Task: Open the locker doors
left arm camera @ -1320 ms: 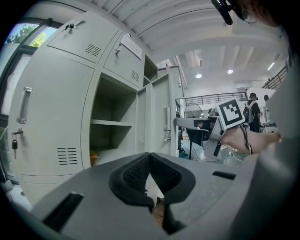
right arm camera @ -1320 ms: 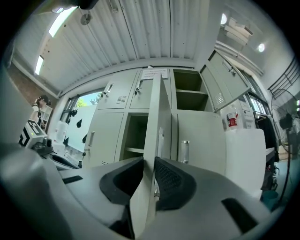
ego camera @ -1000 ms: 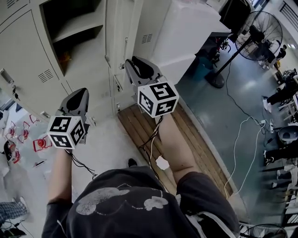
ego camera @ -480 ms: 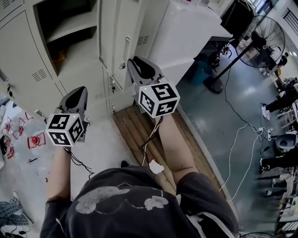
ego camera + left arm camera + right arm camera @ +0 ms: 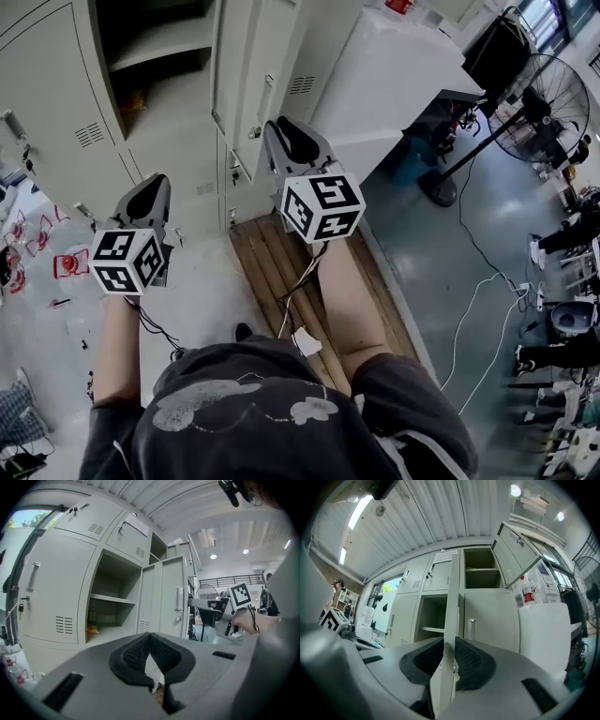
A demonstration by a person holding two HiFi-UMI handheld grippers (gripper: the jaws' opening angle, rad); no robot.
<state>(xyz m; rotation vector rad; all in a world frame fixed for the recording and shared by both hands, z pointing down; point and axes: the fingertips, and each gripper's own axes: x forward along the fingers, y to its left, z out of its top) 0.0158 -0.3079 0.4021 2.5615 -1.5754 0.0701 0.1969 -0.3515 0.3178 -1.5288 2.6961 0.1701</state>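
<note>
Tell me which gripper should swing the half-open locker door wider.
Right. The right gripper clamps the door by its edge between its jaws; the left gripper is shut, empty, and touches no door.

locker door (image 5: pixel 452 602): lower part's partly hidden behind my right gripper (image 5: pixel 449 641)
shelf item (image 5: pixel 93 629): orange, too small to ID
door label (image 5: pixel 446 555): unreadable for me
</note>
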